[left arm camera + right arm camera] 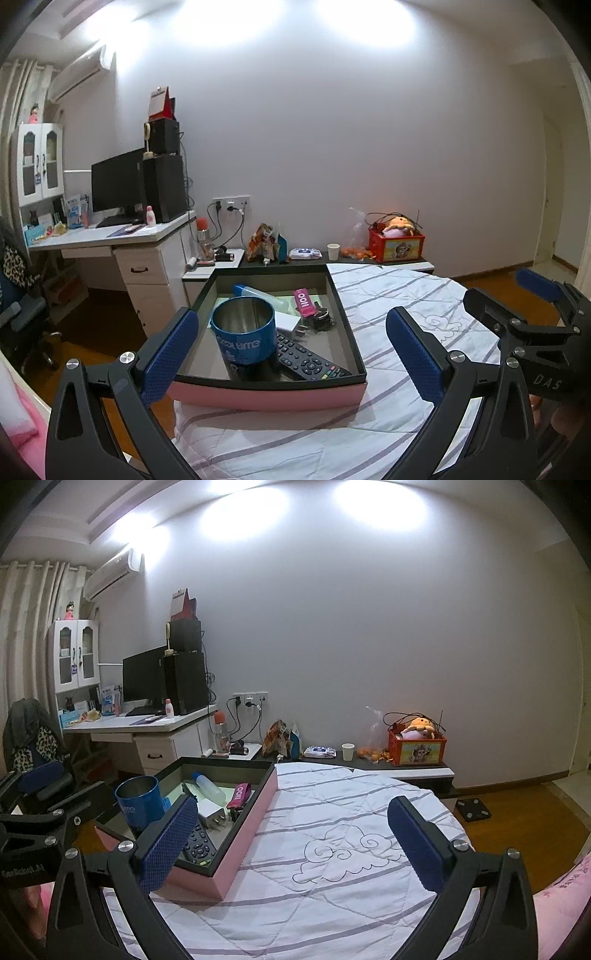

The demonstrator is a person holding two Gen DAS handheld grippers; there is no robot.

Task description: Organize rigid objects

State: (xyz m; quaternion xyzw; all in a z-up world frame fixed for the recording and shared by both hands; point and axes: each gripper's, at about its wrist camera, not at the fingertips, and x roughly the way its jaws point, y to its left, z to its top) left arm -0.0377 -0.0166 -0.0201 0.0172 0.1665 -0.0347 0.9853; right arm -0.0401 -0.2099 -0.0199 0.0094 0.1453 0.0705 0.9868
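A pink box with a dark rim (269,397) (255,823) sits on the striped bedspread (388,295) (332,849). Inside stand a blue metal cup (243,330) (140,801), a black remote (310,360) (197,845), a clear bottle with a blue cap (262,293) (208,786), a pink tag with keys (304,302) (240,795) and a white charger plug (212,814). My left gripper (291,354) is open and empty just in front of the box. My right gripper (291,843) is open and empty over the bedspread, right of the box.
A low shelf behind the bed holds snack bags (264,242), a paper cup (333,252) and a red toy box (396,243). A desk with a monitor (118,184) stands at left. Wooden floor (517,801) and a black scale (472,809) lie at right.
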